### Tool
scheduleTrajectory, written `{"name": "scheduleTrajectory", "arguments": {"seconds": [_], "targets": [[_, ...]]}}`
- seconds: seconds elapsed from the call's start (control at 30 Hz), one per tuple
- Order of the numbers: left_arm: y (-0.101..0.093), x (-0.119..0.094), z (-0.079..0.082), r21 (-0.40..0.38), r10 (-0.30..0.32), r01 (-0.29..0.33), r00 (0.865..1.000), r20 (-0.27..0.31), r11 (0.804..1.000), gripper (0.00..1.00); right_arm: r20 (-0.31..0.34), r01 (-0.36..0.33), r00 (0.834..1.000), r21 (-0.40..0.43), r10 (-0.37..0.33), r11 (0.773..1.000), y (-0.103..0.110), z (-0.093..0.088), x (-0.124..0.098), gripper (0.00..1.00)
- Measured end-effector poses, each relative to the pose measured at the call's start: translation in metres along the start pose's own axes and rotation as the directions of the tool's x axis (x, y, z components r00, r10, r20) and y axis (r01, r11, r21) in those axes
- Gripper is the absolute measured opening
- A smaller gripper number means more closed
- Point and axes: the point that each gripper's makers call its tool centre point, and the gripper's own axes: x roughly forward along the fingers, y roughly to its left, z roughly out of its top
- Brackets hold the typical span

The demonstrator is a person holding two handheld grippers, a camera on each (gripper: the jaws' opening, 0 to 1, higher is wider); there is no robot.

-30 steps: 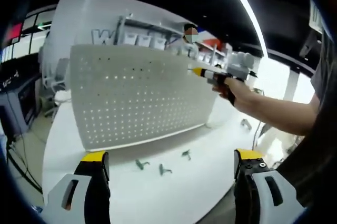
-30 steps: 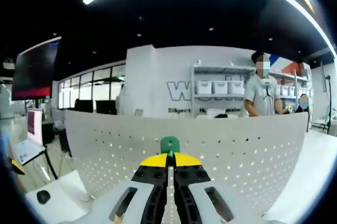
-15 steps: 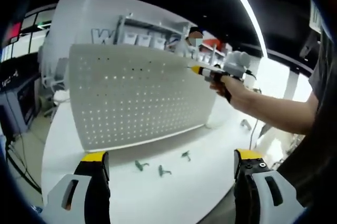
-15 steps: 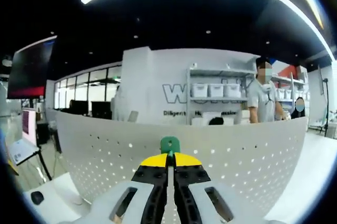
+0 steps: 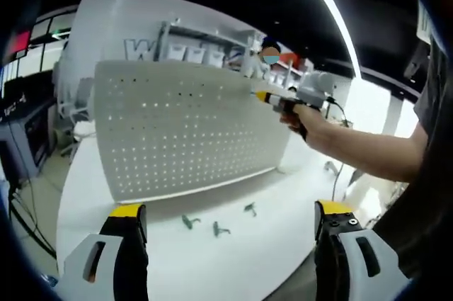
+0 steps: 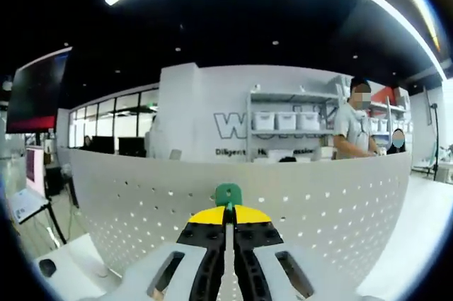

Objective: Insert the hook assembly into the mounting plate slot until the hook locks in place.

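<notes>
The hook [image 6: 228, 194] is small and green, pinched between the right gripper's [image 6: 228, 210] closed yellow tips, right up by the white pegboard [image 6: 318, 209]. The left gripper [image 5: 230, 217] hangs open over the table [image 5: 255, 258], where 3 green hooks [image 5: 216, 223] lie between its jaws and the pegboard.

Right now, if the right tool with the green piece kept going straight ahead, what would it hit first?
Most likely the white perforated panel. The right tool, shut on the green hook, points squarely at its face, though the remaining gap is hard to judge.
</notes>
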Motion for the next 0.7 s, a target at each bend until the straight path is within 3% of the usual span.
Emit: {"name": "scheduleTrajectory", "arguments": {"seconds": [0.7], "targets": [[0.0033,0.0010,-0.0039,-0.011,0.006,-0.006,1.000,-0.011,1.000,1.00,0.002,0.033,0.999,0.024,-0.033,0.999,-0.0064,-0.0070,0.0062,0.00]]}}
